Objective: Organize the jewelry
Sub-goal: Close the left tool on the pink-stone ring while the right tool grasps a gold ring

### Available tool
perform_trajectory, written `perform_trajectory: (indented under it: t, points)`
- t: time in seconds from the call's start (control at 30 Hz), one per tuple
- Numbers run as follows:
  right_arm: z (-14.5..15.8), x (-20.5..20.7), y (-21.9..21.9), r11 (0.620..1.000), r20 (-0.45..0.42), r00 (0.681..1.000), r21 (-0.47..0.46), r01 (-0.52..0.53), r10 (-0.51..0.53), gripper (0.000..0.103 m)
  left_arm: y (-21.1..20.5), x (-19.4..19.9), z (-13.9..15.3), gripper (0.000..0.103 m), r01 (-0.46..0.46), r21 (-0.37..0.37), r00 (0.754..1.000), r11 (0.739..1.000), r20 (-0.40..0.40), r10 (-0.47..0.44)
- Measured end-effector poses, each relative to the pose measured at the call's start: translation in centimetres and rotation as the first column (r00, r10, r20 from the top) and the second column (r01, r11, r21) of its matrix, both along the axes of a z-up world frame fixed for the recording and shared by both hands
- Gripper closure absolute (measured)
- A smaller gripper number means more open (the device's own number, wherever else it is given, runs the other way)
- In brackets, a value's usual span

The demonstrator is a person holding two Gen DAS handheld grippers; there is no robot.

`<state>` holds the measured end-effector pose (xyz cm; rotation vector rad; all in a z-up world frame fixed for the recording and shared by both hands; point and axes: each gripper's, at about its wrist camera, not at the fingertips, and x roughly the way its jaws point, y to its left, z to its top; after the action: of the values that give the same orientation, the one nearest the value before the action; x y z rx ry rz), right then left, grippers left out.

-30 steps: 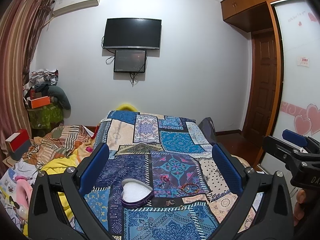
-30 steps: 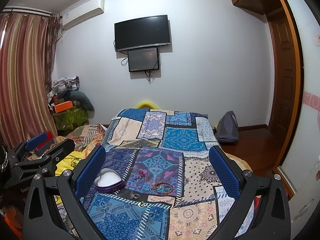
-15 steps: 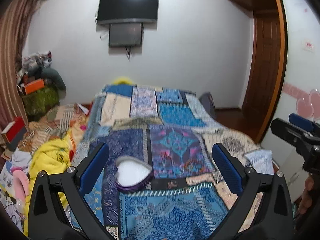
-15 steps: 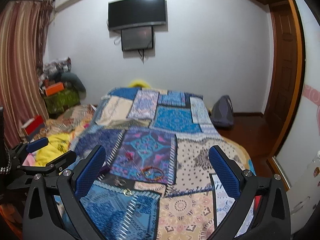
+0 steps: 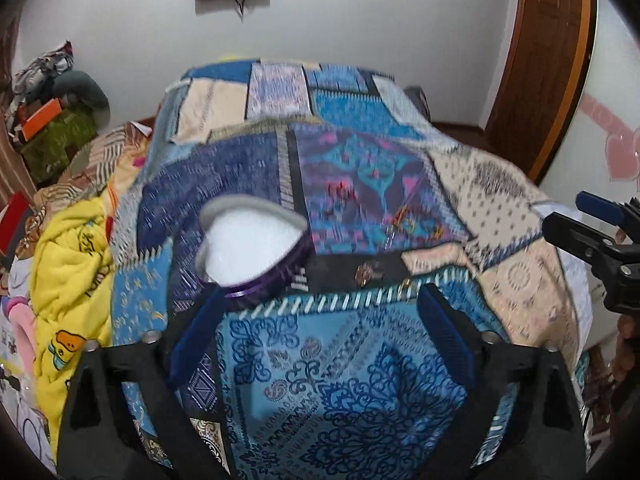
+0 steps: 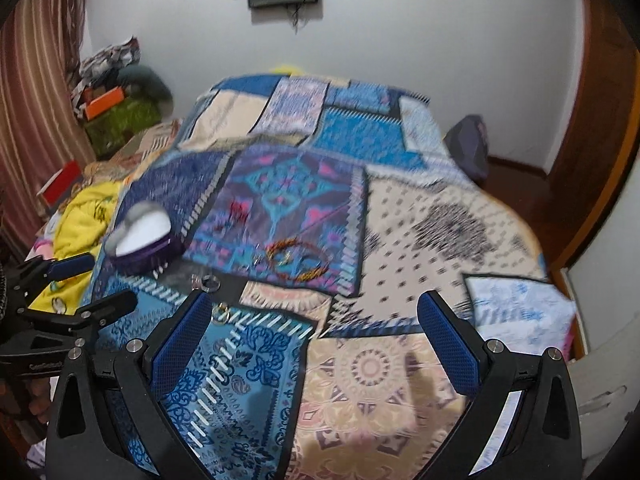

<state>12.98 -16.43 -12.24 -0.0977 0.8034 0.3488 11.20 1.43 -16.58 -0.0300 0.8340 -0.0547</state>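
Jewelry lies scattered on a patchwork bedspread (image 6: 420, 216) that covers the bed, and both views are blurred. A heart-shaped box (image 5: 252, 246) with a purple wall and white lining sits open on the left part of the spread; in the left wrist view it lies just beyond the left fingertip of the left tool (image 5: 320, 320), whose blue-padded fingers stand wide apart with nothing between them. The right tool (image 6: 316, 328) is likewise spread wide and holds nothing, hovering over the near part of the bed. In the right wrist view an orange-and-dark beaded bracelet (image 6: 298, 258) lies to the right of the box, well apart from it, on the purple and teal patch. A red piece (image 6: 239, 208) lies farther back on the same patch, too blurred to identify. A silver ring (image 6: 210, 283) rests near the bracelet on a dark strip, and a small gold ring (image 6: 222, 313) lies just beside the right tool's left fingertip. A yellow blanket (image 5: 68, 272) is bunched at the left of the bed.
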Motion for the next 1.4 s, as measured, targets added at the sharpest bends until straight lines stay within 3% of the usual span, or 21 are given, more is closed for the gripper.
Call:
perform_trajectory:
  t: [0.27,0.47,0.7,0.9,1.1,1.17,1.4]
  points:
    - [-3.1,1.4,3.4,0.987,-0.096,0.982,-0.005,-0.164,0.162,0.03,0.2,1.4,-2.9,0.038,0.029,-0.038,0.996,0.999,-0.087,-0.032]
    - [-5.5,2.4,5.9,0.969,-0.175,0.955,-0.013,-0.246,0.24,0.05,0.5,1.8,-3.9,0.04,0.035,-0.053,0.993,0.998,-0.107,-0.04]
    - [-7.2,2.4,7.0,0.958,-0.198,0.942,-0.042,-0.285,0.272,0.055,0.9,2.0,-4.4,0.042,0.04,-0.068,0.992,0.997,-0.115,-0.048]
    - [-7.2,2.7,6.9,0.958,-0.184,0.946,-0.058,-0.281,0.266,0.086,0.5,2.6,-4.6,0.044,0.068,-0.064,0.991,0.996,-0.108,-0.074]
    - [-7.0,2.7,6.3,0.966,-0.186,0.951,-0.04,-0.257,0.245,0.086,-0.3,3.6,-4.7,0.049,0.101,-0.074,0.988,0.992,-0.106,-0.109]
    - [-6.9,2.8,6.0,0.969,-0.191,0.953,-0.029,-0.247,0.237,0.086,-0.6,4.0,-4.8,0.055,0.114,-0.079,0.986,0.99,-0.11,-0.122]
    - [-6.4,2.8,4.7,0.977,-0.186,0.96,-0.014,-0.215,0.208,0.086,-2.1,5.5,-5.2,0.056,0.154,-0.055,0.981,0.987,-0.109,-0.159]
